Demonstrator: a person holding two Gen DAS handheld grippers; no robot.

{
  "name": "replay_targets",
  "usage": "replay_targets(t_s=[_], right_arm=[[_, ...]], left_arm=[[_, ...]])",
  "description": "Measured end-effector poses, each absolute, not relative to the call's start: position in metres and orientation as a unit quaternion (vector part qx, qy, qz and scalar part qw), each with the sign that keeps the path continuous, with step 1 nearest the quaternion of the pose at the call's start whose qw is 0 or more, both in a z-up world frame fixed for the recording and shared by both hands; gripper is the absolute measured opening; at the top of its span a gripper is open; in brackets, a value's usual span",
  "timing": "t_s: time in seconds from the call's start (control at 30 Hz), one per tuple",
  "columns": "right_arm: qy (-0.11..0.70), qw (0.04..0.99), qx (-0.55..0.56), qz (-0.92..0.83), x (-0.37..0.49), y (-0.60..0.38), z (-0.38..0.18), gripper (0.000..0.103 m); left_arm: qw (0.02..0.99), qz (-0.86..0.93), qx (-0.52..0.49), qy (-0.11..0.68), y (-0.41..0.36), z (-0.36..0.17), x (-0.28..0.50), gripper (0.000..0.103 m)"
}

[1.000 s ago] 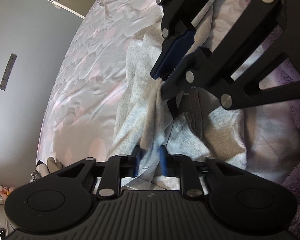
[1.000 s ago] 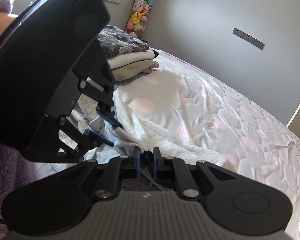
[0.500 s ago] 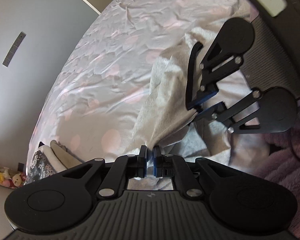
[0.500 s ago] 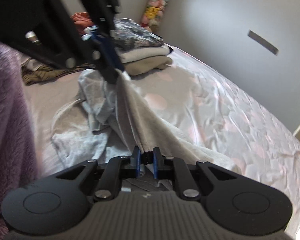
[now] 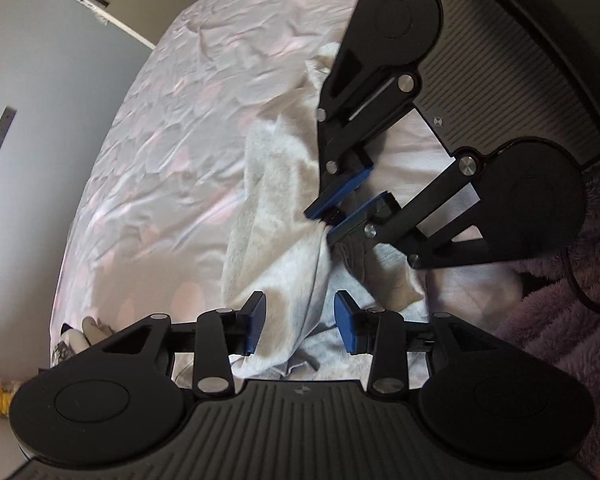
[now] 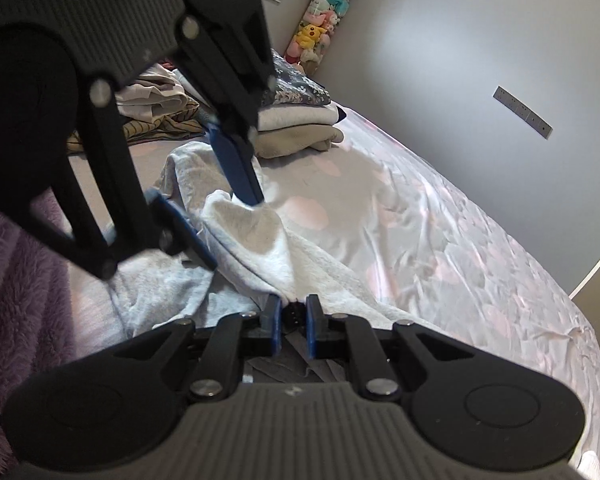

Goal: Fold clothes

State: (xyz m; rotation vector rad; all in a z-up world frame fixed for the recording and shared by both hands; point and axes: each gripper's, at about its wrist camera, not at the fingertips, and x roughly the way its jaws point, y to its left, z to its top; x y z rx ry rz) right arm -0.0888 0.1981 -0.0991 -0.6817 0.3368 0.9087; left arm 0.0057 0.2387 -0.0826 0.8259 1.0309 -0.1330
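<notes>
On the left, the left gripper [image 5: 300, 322] is hovering with its blue pads spread wide, the fold of the grey garment [image 5: 276, 240] hanging loose between them, gripped by neither. The garment is lying rumpled on the pale spotted bedsheet [image 5: 172, 152], one edge lifted off it. To the right, the right gripper [image 6: 293, 322] is pinching that lifted edge, its pads nearly together on the cloth. In the right wrist view a stack of folded clothes [image 6: 300, 128] is sitting further back on the bed, with soft toys [image 6: 320, 28] against the wall.
</notes>
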Motion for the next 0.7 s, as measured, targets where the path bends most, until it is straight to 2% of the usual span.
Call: replay_targets(t_s=[0.13, 0.2, 0.27, 0.37, 0.47, 0.57, 0.7], right_arm=[[0.152, 0.829, -0.324, 0.43, -0.091, 0.197, -0.099, 0.014], [0.151, 0.829, -0.325, 0.43, -0.092, 0.197, -0.099, 0.014], [0.152, 0.829, -0.324, 0.431, -0.091, 0.197, -0.098, 0.014], [0.154, 0.828, -0.322, 0.432, -0.09, 0.198, -0.099, 0.014], [0.157, 0.826, -0.322, 0.435, -0.089, 0.198, -0.099, 0.015], [0.168, 0.824, -0.316, 0.44, -0.086, 0.196, -0.095, 0.021], [0.181, 0.823, -0.308, 0.441, -0.073, 0.182, -0.08, 0.021]], left_arm=[[0.788, -0.065, 0.375, 0.484, 0.239, -0.094, 0.018, 0.033], [0.791, -0.064, 0.366, 0.486, 0.241, -0.096, 0.023, 0.027], [0.794, -0.057, 0.358, 0.488, 0.242, -0.096, 0.026, 0.013], [0.802, -0.041, 0.34, 0.49, 0.245, -0.096, 0.029, 0.004], [0.81, -0.016, 0.324, 0.489, 0.248, -0.097, 0.03, 0.002], [0.816, 0.024, 0.31, 0.487, 0.258, -0.097, 0.034, 0.002], [0.831, 0.071, 0.275, 0.478, 0.279, -0.095, 0.04, 0.002]])
